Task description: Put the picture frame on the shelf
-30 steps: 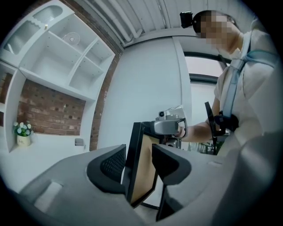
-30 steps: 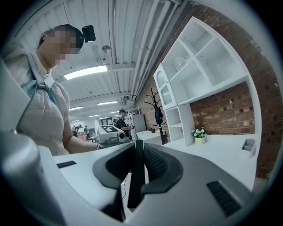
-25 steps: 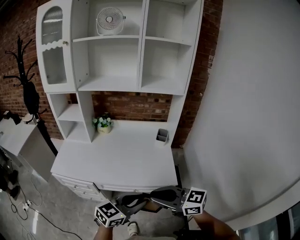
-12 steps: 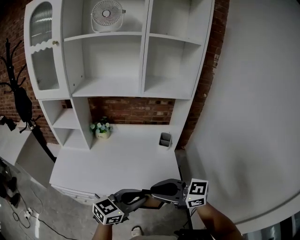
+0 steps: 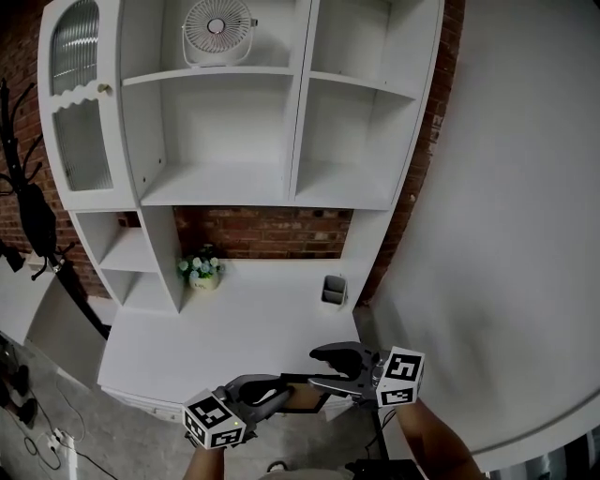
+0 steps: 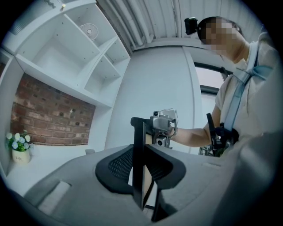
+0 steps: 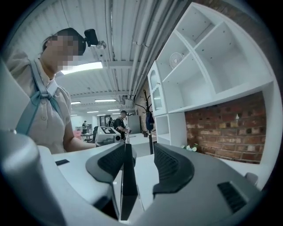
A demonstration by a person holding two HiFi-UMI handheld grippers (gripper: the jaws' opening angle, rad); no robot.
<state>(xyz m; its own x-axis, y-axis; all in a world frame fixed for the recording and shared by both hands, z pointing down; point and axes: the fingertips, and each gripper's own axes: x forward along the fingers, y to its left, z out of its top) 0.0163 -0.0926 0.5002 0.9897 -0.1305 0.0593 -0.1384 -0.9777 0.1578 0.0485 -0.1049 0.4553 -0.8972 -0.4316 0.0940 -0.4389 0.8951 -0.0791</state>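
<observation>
I am clamping my left claw [image 5: 265, 391] together on the thin dark picture frame [image 6: 138, 132], pads pressing both faces of its edge, so it is standing upright and not sagging. My right claw [image 5: 330, 361] is opening at this moment; in the right gripper view the frame is lying against one pad with a clear gap to the other, so this claw is not gripping anything. I judge that I am passing the whole weight to the left so one claw can carry it up.

The frame is hanging in the air between my two claws, low in front of me and short of the white counter [image 5: 234, 328]; it is not yet on any shelf.

Beyond it the counter is carrying a small grey holder [image 5: 331, 291] and a pot of pale flowers [image 5: 202, 272]. Behind and above, the tall white shelf unit [image 5: 225, 187] is standing against the red brick wall [image 5: 262, 230], with a white desk fan [image 5: 216, 28] in the top left bay. The lower middle bays are looking bare, so I am judging them the likely place to set it.
</observation>
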